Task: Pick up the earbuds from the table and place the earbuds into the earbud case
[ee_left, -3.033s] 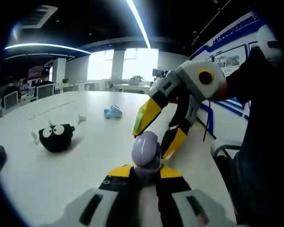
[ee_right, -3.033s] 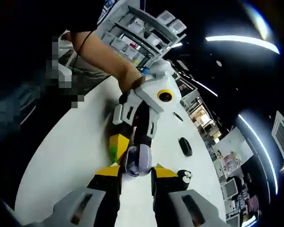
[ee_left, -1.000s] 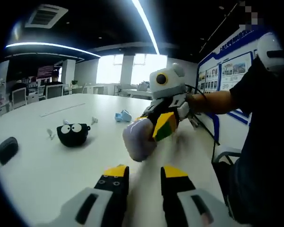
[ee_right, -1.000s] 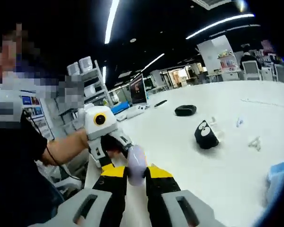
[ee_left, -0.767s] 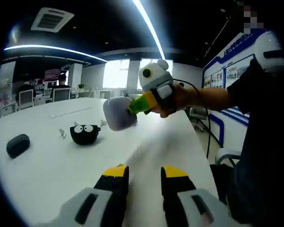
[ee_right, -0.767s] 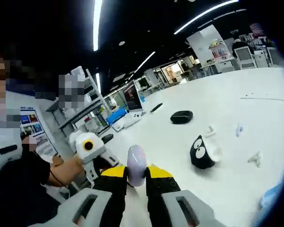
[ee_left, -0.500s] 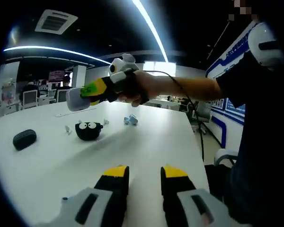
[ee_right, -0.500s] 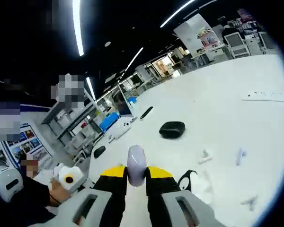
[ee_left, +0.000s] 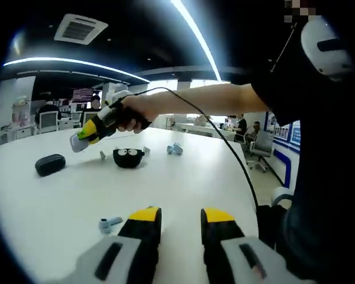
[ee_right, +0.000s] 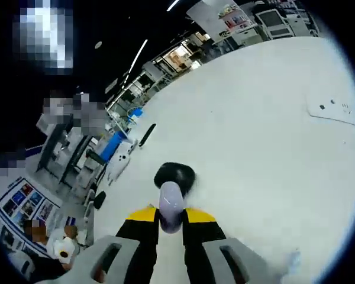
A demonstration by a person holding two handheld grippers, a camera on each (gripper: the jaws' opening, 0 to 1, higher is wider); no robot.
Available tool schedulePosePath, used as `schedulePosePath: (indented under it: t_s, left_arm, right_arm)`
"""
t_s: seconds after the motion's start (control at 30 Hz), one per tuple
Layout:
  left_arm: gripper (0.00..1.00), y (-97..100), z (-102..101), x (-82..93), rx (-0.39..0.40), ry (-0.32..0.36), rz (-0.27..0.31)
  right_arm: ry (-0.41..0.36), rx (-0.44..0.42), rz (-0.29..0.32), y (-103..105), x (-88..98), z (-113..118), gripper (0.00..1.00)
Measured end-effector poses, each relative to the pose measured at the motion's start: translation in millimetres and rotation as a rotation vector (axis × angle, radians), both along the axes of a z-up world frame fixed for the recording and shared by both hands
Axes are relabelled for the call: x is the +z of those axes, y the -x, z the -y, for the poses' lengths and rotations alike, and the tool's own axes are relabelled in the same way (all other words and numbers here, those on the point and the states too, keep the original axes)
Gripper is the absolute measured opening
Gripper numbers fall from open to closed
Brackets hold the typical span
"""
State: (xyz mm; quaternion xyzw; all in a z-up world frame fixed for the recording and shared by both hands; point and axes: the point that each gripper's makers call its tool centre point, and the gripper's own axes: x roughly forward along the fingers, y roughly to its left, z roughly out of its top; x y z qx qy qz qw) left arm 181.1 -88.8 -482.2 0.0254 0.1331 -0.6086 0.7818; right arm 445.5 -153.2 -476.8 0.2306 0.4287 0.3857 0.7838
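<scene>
Although the white table (ee_left: pixel 183 177) spreads across both views, its far edges are cut off by the fisheye curve. In the left gripper view the left gripper (ee_left: pixel 174 218) stands with jaws parted and nothing between them. The right gripper (ee_left: pixel 86 135), held in a hand (ee_left: pixel 133 113), reaches in over the table; its jaws are clamped on a lavender earbud case (ee_left: pixel 77 142), long axis running along the jaws. In the right gripper view the same case (ee_right: pixel 170 204) points up, away from the camera, its lower half hidden by the jaws. Beyond it lies a dark oval pouch (ee_right: pixel 174 174). A black case with cartoon eyes (ee_left: pixel 129 157) sits mid-table. One pale blue earbud (ee_left: pixel 109 223) lies just beside the left gripper, stem pointing right.
</scene>
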Motion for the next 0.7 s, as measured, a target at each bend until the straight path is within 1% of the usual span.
schedulePosePath:
  t_s: [0.13,0.17,0.23,0.27,0.3,0.4,0.53,0.63,0.7]
  left_arm:
    - [0.28,0.5,-9.3,-1.1,0.019,-0.001,-0.008]
    - [0.28,0.6,-11.0,-1.7,0.024,0.0,-0.01]
    - [0.28,-0.4,-13.2,-3.6,0.035,-0.001,-0.015]
    - [0.28,-0.7,-13.6,-3.4,0.037,-0.001,-0.015]
    - [0.28,-0.9,-13.5,-2.3,0.039,0.002,-0.015]
    - [0.28,-1.6,-13.2,-0.5,0.038,0.008,-0.017]
    - [0.28,-0.2,-12.6,-0.7,0.029,0.006,-0.018]
    - [0.28,1.0,-10.8,-1.8,0.02,0.004,-0.018]
    - [0.28,1.2,-10.5,-2.4,0.016,0.002,-0.019]
  right_arm:
    - [0.001,-0.007,-0.08,-9.5,-15.7,-0.6,0.15]
    - [0.001,-0.002,-0.079,-10.3,-17.2,-1.8,0.15]
    - [-0.002,-0.002,-0.098,-10.3,-20.1,-2.9,0.15]
    - [-0.009,-0.01,-0.11,-16.3,-21.0,0.0,0.15]
    - [-0.027,-0.02,-0.133,-17.4,-20.2,-0.8,0.15]
    - [-0.02,-0.025,-0.131,-24.5,-18.4,1.3,0.15]
    - [-0.008,-0.028,-0.139,-23.8,-18.9,1.9,0.15]
    - [0.0,-0.026,-0.137,-29.5,-19.5,4.9,0.15]
    - [0.032,-0.021,-0.127,-32.8,-23.6,8.5,0.16]
